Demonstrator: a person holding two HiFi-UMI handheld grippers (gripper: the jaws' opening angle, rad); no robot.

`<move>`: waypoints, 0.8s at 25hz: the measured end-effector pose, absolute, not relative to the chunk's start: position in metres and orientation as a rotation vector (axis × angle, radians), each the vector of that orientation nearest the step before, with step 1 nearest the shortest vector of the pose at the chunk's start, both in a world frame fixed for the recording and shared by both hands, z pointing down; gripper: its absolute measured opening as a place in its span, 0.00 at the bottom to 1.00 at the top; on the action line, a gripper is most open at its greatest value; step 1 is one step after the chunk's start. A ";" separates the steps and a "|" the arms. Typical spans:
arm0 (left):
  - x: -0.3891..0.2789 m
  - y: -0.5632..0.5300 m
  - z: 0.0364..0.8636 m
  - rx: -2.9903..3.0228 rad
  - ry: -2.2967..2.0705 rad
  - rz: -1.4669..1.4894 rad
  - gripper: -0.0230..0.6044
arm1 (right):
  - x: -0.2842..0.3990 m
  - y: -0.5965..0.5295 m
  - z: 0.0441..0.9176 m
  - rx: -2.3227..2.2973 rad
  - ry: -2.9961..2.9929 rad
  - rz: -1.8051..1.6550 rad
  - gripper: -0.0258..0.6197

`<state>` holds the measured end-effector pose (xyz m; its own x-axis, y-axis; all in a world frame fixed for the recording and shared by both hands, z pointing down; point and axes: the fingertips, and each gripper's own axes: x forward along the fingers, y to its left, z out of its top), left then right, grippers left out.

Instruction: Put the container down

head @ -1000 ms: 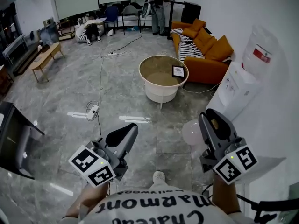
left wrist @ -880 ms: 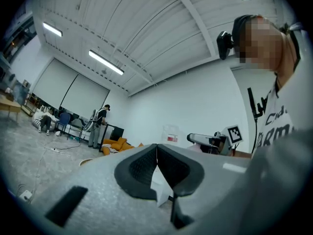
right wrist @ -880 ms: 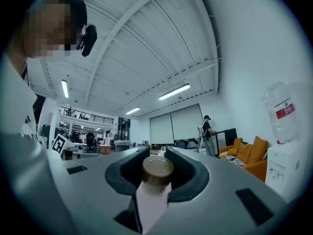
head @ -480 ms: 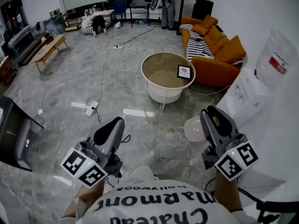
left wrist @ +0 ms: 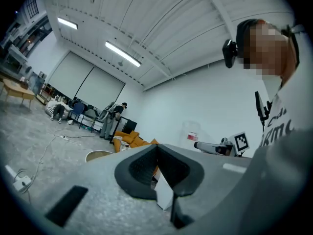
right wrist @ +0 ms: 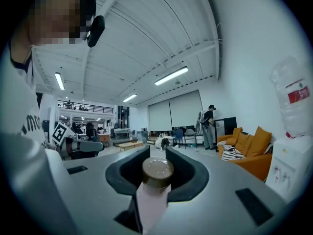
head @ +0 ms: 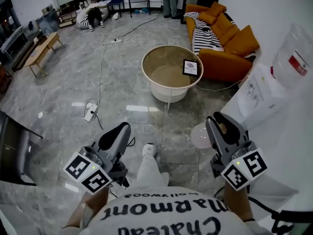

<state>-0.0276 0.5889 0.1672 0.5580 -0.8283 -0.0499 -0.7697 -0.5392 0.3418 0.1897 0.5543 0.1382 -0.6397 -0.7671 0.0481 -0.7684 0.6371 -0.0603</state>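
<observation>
Container [right wrist: 155,185] clamped near its brown cap between partly closed jaws of right gripper [right wrist: 156,155], secure for carrying, off the floor [head: 73,82]; left gripper [left wrist: 157,151] jaws together, apparently empty, held aside.

The hall is bright and evenly lit by long white ceiling strip lights [right wrist: 171,76], which leave pale streaks of glare on the glossy grey marble floor [head: 58,97] and only faint, soft shadows. Both gripper views bulge like a fisheye, with straight lines bent and the corners black. The pale pink bottle with a brown cap [right wrist: 155,173], close to the lens, looks soft, while the far room is fairly sharp.
</observation>
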 end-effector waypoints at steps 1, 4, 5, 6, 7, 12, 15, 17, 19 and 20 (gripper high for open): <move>-0.030 0.575 0.167 2.519 -1.317 -0.304 0.06 | 0.188 0.542 0.138 1.339 -2.814 0.111 0.20; -0.040 0.528 0.165 2.526 -1.301 -0.327 0.06 | 0.182 0.505 0.136 1.375 -2.792 0.091 0.20; -0.043 0.513 0.163 2.529 -1.294 -0.338 0.06 | 0.179 0.491 0.135 1.385 -2.786 0.088 0.20; -0.046 0.498 0.160 2.535 -1.286 -0.347 0.06 | 0.176 0.478 0.133 1.395 -2.780 0.086 0.20; -0.050 0.483 0.157 2.544 -1.277 -0.355 0.06 | 0.173 0.463 0.130 1.407 -2.774 0.084 0.20; -0.083 0.402 0.129 2.597 -1.252 -0.377 0.06 | 0.148 0.389 0.105 1.463 -2.759 0.038 0.20; -0.103 0.359 0.118 2.631 -1.234 -0.372 0.06 | 0.129 0.349 0.091 1.496 -2.755 -0.006 0.20; -0.115 0.333 0.114 2.655 -1.218 -0.365 0.06 | 0.118 0.325 0.085 1.519 -2.741 -0.040 0.20; -0.126 0.310 0.110 2.668 -1.212 -0.370 0.06 | 0.108 0.305 0.083 1.534 -2.724 -0.061 0.20; -0.131 0.301 0.110 2.669 -1.209 -0.377 0.06 | 0.104 0.297 0.083 1.542 -2.717 -0.064 0.20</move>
<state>-0.1308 0.3006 0.1096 0.6356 -0.7568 -0.1526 -0.7093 -0.6505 0.2716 0.1040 0.2967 0.0830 -0.5131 -0.8583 -0.0056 -0.8577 0.5124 0.0437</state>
